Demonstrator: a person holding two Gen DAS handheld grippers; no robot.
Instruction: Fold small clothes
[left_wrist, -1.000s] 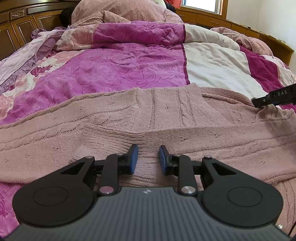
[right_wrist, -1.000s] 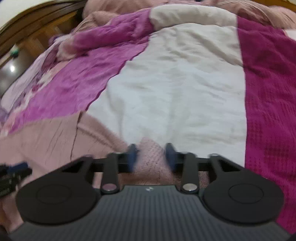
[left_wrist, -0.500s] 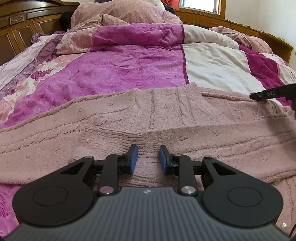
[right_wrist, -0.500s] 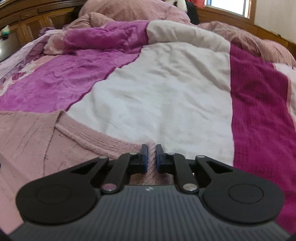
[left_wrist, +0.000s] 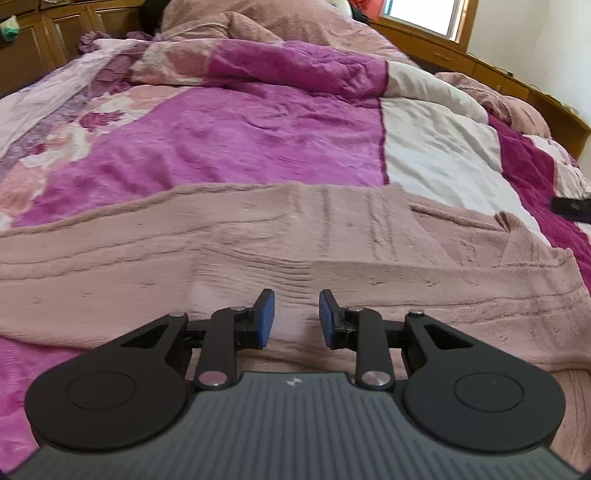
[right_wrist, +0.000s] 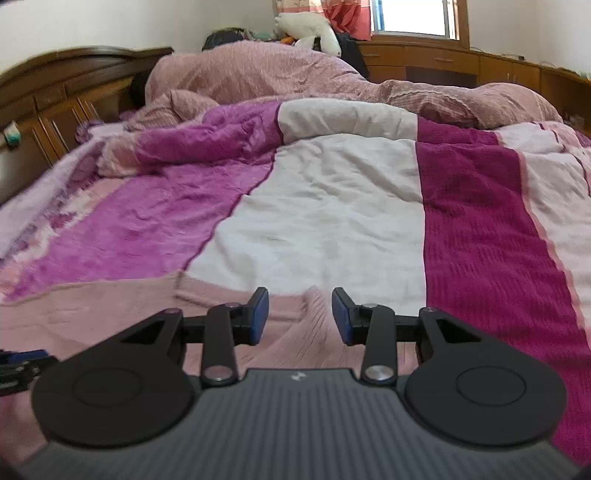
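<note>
A dusty-pink cable-knit sweater (left_wrist: 258, 240) lies spread across the bed, with a folded band across its front. It also shows in the right wrist view (right_wrist: 110, 314). My left gripper (left_wrist: 293, 319) is open and empty, just above the sweater's near middle. My right gripper (right_wrist: 300, 314) is open and empty above the sweater's right corner, where a small peak of cloth (right_wrist: 314, 295) stands up between the jaws. The right gripper's tip shows at the right edge of the left wrist view (left_wrist: 572, 208).
The bed is covered by a patchwork quilt (left_wrist: 258, 140) of magenta, white and dark pink. A pink blanket heap (right_wrist: 277, 77) and a white plush toy (right_wrist: 310, 29) lie at the far end. A wooden headboard (right_wrist: 66, 96) runs along the left.
My right gripper was shut on the sweater's corner half a second ago; it has opened and let the cloth go. Both grippers have lifted a little. The left gripper stays open.
</note>
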